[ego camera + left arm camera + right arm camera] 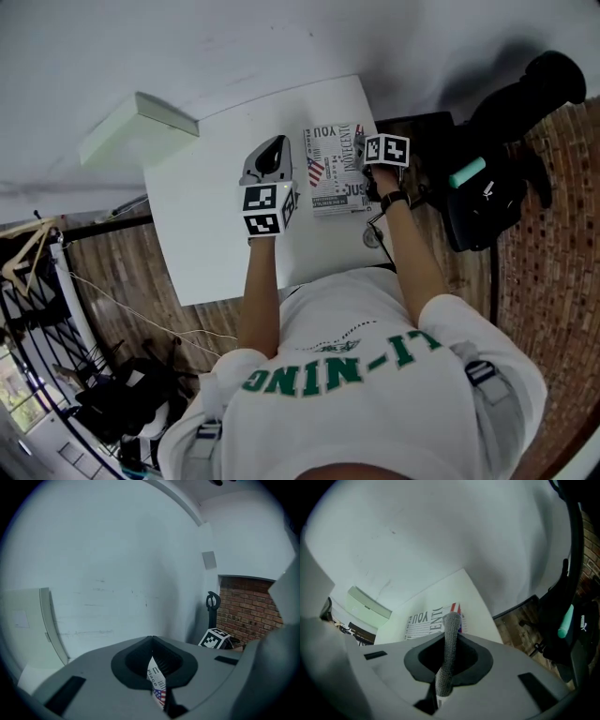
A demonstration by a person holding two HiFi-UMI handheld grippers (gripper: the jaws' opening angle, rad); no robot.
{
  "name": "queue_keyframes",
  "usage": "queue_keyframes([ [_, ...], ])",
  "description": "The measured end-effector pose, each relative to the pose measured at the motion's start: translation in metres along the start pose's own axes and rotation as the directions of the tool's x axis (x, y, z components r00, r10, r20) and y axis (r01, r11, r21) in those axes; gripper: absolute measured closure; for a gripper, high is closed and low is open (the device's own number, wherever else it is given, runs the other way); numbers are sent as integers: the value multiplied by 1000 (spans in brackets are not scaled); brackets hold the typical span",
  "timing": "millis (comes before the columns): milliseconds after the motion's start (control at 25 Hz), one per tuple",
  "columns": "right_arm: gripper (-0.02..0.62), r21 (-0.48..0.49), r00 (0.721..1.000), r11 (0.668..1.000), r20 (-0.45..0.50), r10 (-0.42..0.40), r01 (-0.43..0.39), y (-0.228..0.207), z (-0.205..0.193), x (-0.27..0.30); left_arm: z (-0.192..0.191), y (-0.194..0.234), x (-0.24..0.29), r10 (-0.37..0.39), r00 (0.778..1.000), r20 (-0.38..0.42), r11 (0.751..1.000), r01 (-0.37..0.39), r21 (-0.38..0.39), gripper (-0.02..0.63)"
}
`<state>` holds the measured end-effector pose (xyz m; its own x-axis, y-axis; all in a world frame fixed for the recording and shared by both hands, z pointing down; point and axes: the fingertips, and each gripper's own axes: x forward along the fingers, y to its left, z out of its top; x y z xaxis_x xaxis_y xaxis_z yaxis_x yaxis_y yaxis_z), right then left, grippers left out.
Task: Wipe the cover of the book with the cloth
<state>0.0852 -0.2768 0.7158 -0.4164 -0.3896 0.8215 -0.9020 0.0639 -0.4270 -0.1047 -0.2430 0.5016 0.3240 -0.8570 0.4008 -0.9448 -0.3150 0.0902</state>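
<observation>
Book (336, 180) lies flat on the white counter (216, 253), toward its far right corner, cover up, with big black lettering and a small flag at its left edge. Far to the left of the book, beyond the counter's far left corner, sits a pale green slab-like box (141, 127). Just left of the book is the left gripper (153, 641), its marker cube (270, 208) nearest the person. In the left gripper view its fingers (93, 670) are pressed together, and a thin printed edge with a barcode and a flag, the same print as the book's cover, is nipped between them. That view faces a pale wall, with another marker cube (215, 638) off to the right. At the book's right edge is the right gripper (451, 637), over the right side of the cover. Its fingers (389, 667) are closed on a grey cloth (449, 660), which stands up from between them as a narrow folded strip, with the book's lettering showing on the counter beyond it. Whether the cloth touches the cover I cannot tell. To the right of the book, past the counter's edge, a black bag (487, 202) with a teal piece (466, 172) on it rests on the floor, and brickwork (562, 234) lies further right
</observation>
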Motion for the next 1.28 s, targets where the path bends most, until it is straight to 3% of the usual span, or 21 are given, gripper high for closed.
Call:
queue_keyframes([
  [280,565,-8,999,999,11,-49,49,-8,4,-6,-2,7,-9,23,1000,6,1000,-23,-17,592],
  [400,565,-20,1000,999,0,29,-29,25,-2,2,-4,15,-15,43,999,6,999,-42,-26,592],
  [560,565,-106,987,982,-43,155,-159,92,-19,20,-7,26,-25,77,997,5,996,-77,-37,592],
  [800,563,-177,972,959,-118,201,-220,141,-43,47,-11,36,-35,110,994,1,993,-110,-44,592],
  [1040,563,-161,974,964,-124,192,-210,127,-45,45,-11,31,-31,95,995,-3,995,-95,-40,592],
  [1280,563,-104,992,988,-61,111,-117,57,-29,16,-5,15,-17,52,999,4,998,-52,-26,592],
])
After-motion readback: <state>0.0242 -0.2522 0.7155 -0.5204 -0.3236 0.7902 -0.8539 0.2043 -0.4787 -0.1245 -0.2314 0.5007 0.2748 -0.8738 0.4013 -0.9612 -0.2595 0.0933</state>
